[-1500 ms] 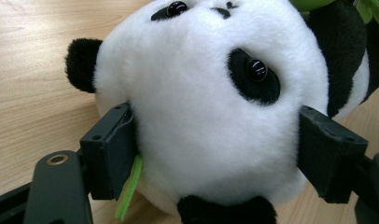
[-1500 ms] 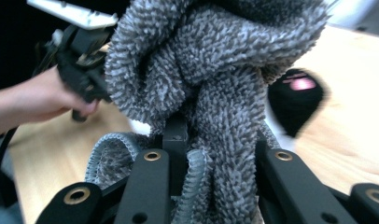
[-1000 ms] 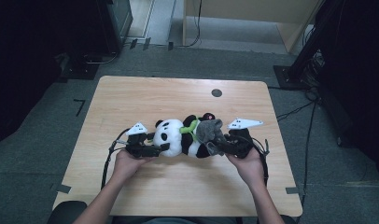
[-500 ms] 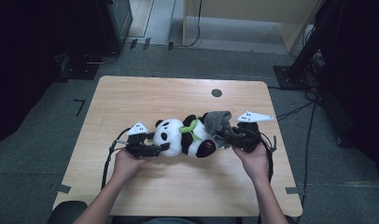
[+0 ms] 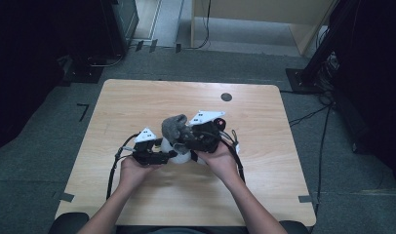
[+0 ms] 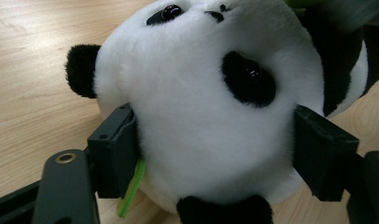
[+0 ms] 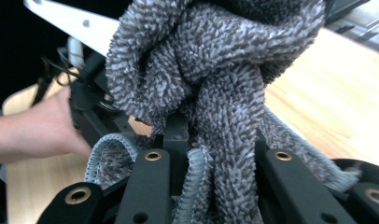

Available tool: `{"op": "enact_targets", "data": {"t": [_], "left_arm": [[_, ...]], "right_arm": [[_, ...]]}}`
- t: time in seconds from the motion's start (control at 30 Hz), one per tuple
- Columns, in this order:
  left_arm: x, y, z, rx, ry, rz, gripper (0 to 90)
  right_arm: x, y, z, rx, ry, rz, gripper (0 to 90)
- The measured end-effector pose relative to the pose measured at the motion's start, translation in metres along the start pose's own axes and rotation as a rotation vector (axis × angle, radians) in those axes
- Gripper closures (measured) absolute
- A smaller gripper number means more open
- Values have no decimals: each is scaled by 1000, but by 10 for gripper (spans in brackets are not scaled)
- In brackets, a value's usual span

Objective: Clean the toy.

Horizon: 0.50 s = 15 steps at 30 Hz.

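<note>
Left gripper (image 6: pixel 215 154) clamps the round plush panda's (image 6: pixel 201 116) head; right gripper (image 7: pixel 215 158), just beside the panda, pinches the nubby grey cloth (image 7: pixel 215 70).

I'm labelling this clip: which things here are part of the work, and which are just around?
In use: panda plush, clamped by the left hand-held gripper; grey cloth, pinched by the right hand-held gripper.
Around: wooden table; black round spot on it.

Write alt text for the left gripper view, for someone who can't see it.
A plush panda's white head is clamped between the two black jaws of the left gripper, one jaw on each side. It rests on a light wooden table.
</note>
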State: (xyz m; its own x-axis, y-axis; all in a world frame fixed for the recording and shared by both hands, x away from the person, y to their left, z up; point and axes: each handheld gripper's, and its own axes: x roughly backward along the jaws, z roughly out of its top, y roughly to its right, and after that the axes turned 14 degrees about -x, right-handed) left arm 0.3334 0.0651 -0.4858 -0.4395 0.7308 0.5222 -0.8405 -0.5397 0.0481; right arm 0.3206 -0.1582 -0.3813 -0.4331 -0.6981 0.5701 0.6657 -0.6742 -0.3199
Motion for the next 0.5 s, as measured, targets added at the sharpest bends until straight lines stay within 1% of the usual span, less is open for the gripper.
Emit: {"op": "enact_targets", "data": {"t": [0.03, 0.1, 0.13, 0.17, 0.23, 0.27, 0.33, 0.37, 0.43, 0.5], "left_arm": [[0, 1, 0, 2, 5, 3, 261], [-2, 4, -1, -14, 7, 2, 287], [-2, 6, -1, -19, 5, 9, 291], [-2, 7, -1, -22, -1, 15, 294], [-2, 7, -2, -24, -9, 25, 301], [-2, 8, -3, -28, -10, 29, 304], [-2, 9, -2, -23, -10, 37, 312], [-2, 9, -2, -29, -14, 42, 317], [-2, 8, -2, -29, -15, 38, 328], [-2, 7, -2, -25, -17, 32, 334]], "right_arm": [[-6, 0, -1, 4, -16, -1, 727], [-17, 2, -4, 18, -55, -11, 727], [-23, 3, -7, 22, -77, -21, 727], [-28, 4, -10, 22, -96, -21, 727], [-35, 6, -15, 25, -112, -6, 728], [-37, 7, -16, 27, -116, -4, 729], [-37, 6, -18, 41, -120, -16, 729], [-37, 5, -18, 44, -125, -19, 730], [-36, 4, -21, 62, -133, -31, 734], [-35, 4, -25, 63, -133, -38, 736]]}}
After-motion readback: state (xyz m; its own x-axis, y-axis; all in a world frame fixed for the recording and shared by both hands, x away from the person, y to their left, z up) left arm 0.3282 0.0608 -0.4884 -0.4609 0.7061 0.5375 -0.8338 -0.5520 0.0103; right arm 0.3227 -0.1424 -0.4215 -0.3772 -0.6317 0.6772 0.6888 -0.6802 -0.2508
